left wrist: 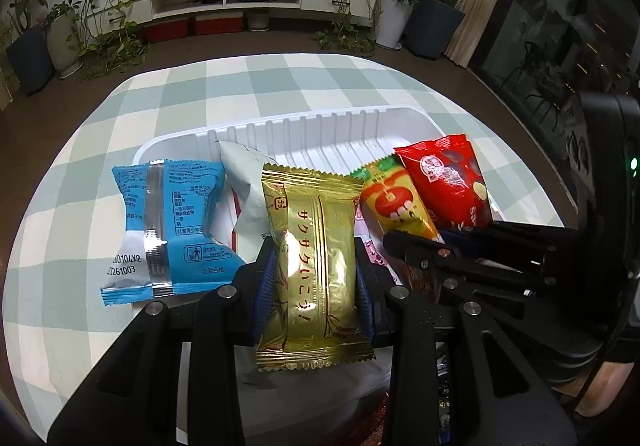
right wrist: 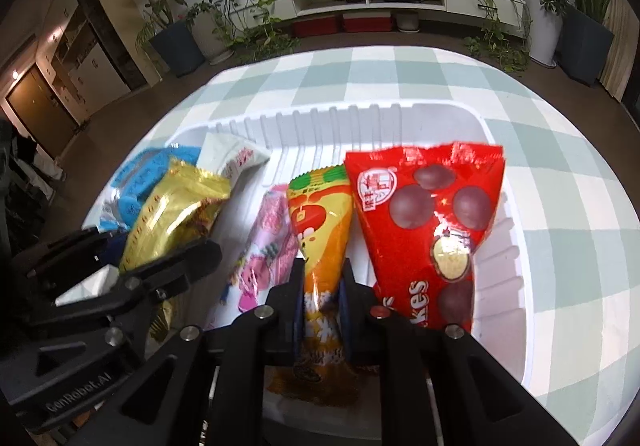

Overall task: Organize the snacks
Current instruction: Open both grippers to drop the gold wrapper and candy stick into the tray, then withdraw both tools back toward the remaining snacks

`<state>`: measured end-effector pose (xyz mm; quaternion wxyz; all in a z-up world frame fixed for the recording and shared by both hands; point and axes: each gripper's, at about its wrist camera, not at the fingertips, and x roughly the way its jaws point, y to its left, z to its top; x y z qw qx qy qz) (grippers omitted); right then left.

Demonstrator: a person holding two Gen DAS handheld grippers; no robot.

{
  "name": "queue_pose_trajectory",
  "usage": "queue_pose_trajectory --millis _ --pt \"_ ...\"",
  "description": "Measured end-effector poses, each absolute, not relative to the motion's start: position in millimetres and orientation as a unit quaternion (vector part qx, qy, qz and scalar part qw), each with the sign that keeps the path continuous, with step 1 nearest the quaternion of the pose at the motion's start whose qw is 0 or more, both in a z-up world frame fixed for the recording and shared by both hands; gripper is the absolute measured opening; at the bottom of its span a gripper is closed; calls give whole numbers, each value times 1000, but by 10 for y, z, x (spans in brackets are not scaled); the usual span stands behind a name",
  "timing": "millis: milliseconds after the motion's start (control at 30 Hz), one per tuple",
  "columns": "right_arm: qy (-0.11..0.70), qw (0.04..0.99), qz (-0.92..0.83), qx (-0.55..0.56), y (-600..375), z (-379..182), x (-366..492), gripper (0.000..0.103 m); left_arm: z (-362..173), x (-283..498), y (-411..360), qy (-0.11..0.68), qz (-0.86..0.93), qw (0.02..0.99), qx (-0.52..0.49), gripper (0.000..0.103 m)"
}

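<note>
pink packet [right wrist: 266,246] in right view only

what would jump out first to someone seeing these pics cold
The gold snack packet, clamped in the left gripper at the centre of its view. Then the orange packet pinched in the right gripper, with the bright red chocolate bag beside it, all over a white ribbed tray on a checked cloth.

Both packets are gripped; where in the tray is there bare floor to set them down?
Bare ribbed floor lies along the white tray's far wall, beyond the white packet and red packet. A narrow strip runs between the gold packet and pink packet. The near half is crowded around the orange packet.
</note>
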<state>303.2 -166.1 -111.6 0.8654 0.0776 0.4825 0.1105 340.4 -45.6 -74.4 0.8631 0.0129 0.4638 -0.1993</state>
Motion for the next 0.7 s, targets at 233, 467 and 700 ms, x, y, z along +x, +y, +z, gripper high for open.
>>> queue_pose_trajectory --millis 233,467,700 --pt "479 868 106 79 -1686 -1089 3030 23 -743 3388 -449 466 -198 862 7 47" --pt "468 875 103 72 -1676 -1000 2998 35 -693 3345 -403 464 -199 863 -10 47" --pt "452 883 108 64 -1635 -854 2915 59 -417 3143 -252 440 -211 872 -39 56"
